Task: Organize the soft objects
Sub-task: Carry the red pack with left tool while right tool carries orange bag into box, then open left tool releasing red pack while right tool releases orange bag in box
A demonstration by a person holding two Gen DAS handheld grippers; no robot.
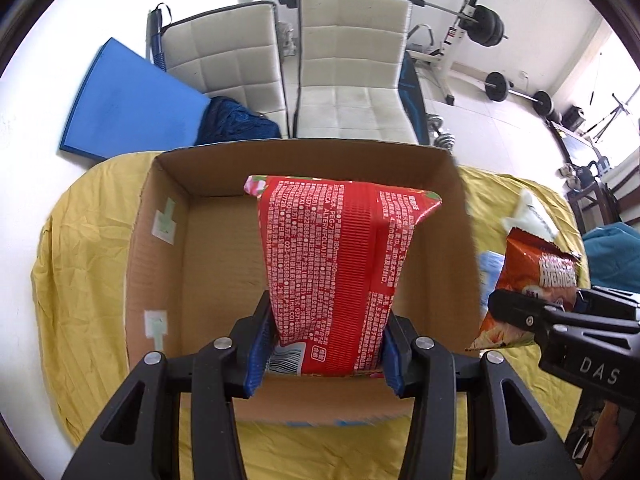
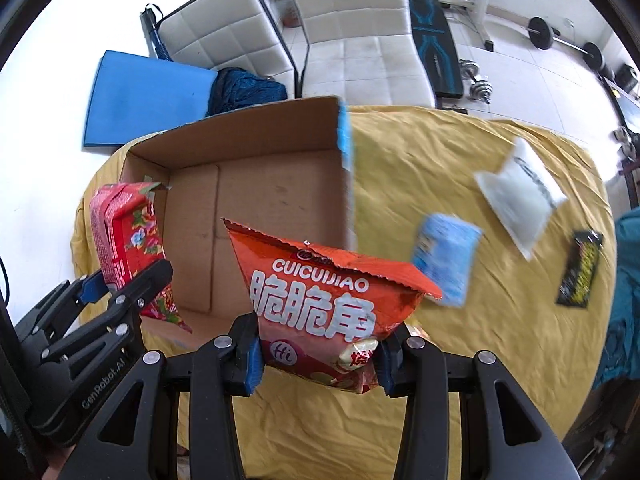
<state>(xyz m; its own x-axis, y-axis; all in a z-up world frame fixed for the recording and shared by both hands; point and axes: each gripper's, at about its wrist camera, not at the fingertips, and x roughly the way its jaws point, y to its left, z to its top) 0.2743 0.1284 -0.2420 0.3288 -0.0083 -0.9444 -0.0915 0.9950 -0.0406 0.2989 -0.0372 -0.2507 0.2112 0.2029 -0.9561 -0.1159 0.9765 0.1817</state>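
Both packs held over the cardboard box (image 1: 440,168)

The left hand-held gripper (image 1: 326,344) clamps the red pack (image 1: 332,264) at frame centre, above the open box; the right hand-held gripper (image 2: 318,354) grips the orange snack bag (image 2: 320,300) at the box's near edge. Best to lower each pack well inside before letting go, keeping the squeeze light.

We count five soft packs: red pack (image 2: 124,236), orange chip bag (image 2: 324,304), blue pack (image 2: 446,258), white pouch (image 2: 520,196), black packet (image 2: 580,268); one cardboard box (image 2: 256,136).
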